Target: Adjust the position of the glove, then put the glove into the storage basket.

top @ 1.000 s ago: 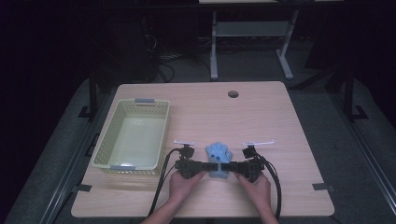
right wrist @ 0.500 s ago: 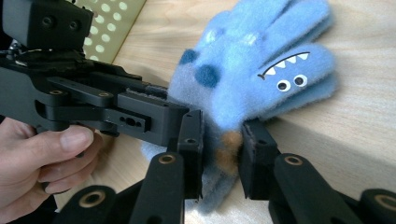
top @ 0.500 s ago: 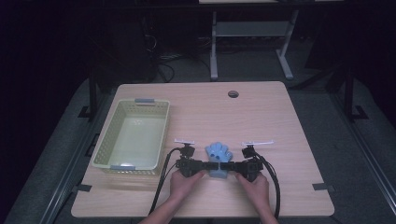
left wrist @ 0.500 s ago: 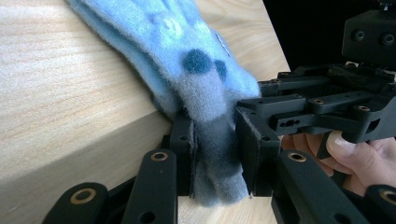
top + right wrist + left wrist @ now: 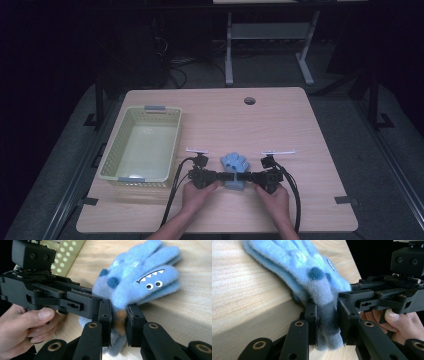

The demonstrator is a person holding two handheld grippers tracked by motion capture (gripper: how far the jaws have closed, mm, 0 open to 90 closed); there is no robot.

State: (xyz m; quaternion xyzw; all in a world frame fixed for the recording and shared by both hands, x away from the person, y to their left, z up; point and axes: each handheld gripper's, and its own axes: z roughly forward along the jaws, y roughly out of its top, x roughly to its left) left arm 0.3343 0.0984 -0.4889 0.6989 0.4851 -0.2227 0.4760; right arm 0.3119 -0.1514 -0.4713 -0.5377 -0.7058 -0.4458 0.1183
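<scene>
The pale wooden table (image 5: 300,125) lies bare beyond both tools. Left of the left tool (image 5: 212,176) sits a perforated yellow-green plastic basket (image 5: 107,165). Between the tools lies a fuzzy blue glove (image 5: 236,167); both tools, left and right (image 5: 252,177), have just closed, pinching its cuff, which their jaws partly hide

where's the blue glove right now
In the high view the blue glove lies near the table's front edge, pinched between the left gripper and right gripper, right of the basket.
</scene>
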